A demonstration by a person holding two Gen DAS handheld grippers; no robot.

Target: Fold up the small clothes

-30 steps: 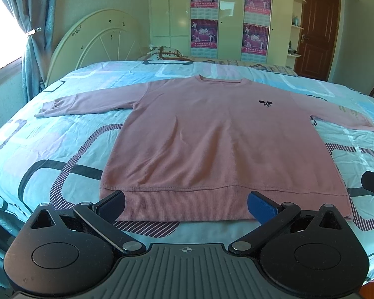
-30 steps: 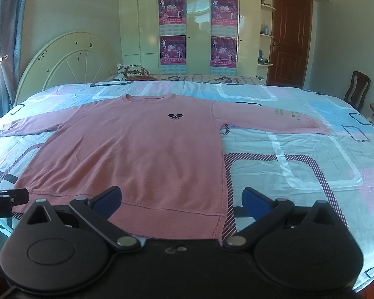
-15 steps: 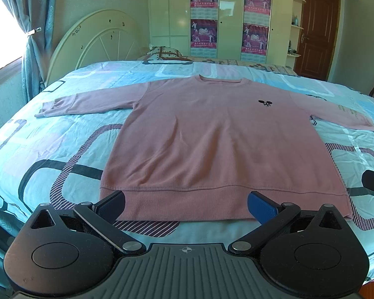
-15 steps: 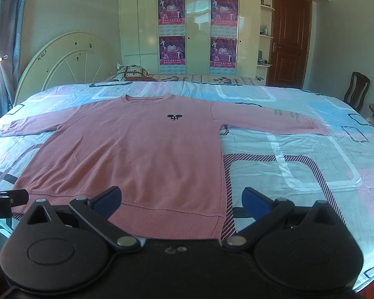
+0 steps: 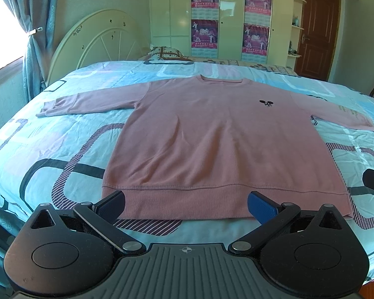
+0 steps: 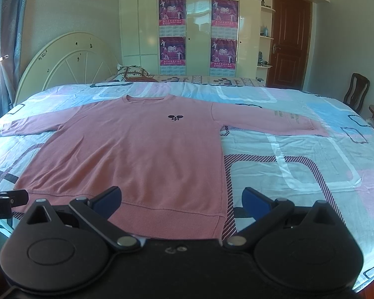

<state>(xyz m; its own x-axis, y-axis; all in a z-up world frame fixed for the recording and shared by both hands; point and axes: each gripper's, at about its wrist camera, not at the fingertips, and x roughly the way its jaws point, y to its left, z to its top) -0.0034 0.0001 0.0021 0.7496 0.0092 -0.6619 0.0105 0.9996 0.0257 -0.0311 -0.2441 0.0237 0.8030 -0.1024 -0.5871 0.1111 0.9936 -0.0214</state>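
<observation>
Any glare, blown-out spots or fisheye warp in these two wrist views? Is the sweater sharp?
Left wrist: window blown out white at the left edge, bed bowed by fisheye, sweater sharp with rib texture visible. Right wrist: dimmer overall, glare on the wardrobe doors, dark vignette at the corners, sweater in focus, small logo legible as a shape only.

bedspread [image 5: 62, 137] w/ blue/pink block print; cream headboard [image 5: 94, 39] (spoked arch) at left; wardrobe [image 6: 199, 32] w/ four posters; brown door [image 6: 290, 42]; chair [image 6: 356, 92] at right.
</observation>
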